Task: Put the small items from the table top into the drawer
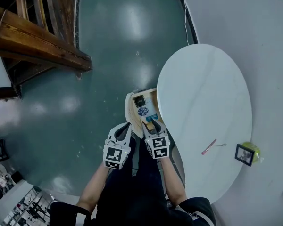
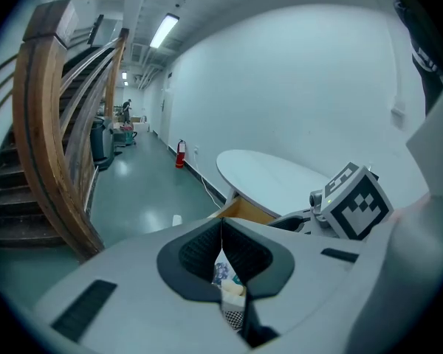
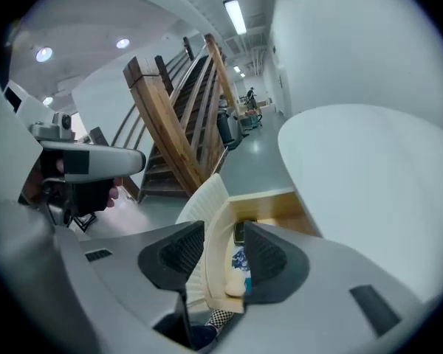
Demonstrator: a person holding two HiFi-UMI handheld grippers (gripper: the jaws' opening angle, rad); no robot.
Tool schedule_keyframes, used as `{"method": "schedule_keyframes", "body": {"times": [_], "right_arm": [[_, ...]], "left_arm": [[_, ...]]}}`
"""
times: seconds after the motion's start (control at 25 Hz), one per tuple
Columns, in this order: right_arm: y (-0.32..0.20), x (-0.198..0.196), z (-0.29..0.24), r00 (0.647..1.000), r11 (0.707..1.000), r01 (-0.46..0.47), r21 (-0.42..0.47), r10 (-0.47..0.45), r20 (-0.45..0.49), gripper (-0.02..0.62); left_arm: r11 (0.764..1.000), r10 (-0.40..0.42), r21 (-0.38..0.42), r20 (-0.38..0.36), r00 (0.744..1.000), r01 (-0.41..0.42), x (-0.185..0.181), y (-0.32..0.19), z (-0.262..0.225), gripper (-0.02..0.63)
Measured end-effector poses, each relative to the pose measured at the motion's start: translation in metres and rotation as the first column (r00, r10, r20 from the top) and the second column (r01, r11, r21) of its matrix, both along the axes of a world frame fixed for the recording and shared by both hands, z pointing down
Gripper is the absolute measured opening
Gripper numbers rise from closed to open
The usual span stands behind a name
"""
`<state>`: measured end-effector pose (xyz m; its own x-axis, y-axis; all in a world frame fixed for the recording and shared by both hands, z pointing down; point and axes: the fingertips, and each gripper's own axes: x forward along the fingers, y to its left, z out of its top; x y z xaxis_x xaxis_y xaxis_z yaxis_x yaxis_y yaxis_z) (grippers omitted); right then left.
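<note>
Standing open, wooden drawer [image 1: 128, 109], cream curved front

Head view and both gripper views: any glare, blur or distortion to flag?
Head view: soft glare patches on the glossy floor, white table top nearly washed out, teal cast overall. Left gripper view: strong fisheye, staircase bows, corners black. Right gripper view: same warp, ceiling light blown out.

You hold two grippers, a left gripper [image 1: 124, 129] and a right gripper [image 1: 149, 125]. One round worktop [image 1: 203, 93] carries one pink stick [image 1: 209, 147] and one dark frame [image 1: 244, 154]; one open drawer [image 1: 128, 108] holds about four small items [image 1: 143, 111].
</note>
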<state>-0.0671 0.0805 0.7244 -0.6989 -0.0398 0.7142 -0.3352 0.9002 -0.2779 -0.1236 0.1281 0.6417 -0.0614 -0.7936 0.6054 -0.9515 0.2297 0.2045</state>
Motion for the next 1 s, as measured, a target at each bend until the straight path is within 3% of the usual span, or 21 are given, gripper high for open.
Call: {"method": "schedule_keyframes", "body": {"times": [0.44, 1.0], "right_arm": [[-0.032, -0.022, -0.104, 0.991, 0.987, -0.053, 0.153, 0.032, 0.133, 0.061], [-0.042, -0.03, -0.251, 0.942, 0.94, -0.153, 0.306, 0.045, 0.332, 0.038]], "left_arm": [[0.995, 0.01, 0.102, 0.062, 0.998, -0.016, -0.008, -0.007, -0.078, 0.02], [0.967, -0.004, 0.249, 0.206, 0.979, -0.049, -0.029, -0.003, -0.196, 0.02]]}}
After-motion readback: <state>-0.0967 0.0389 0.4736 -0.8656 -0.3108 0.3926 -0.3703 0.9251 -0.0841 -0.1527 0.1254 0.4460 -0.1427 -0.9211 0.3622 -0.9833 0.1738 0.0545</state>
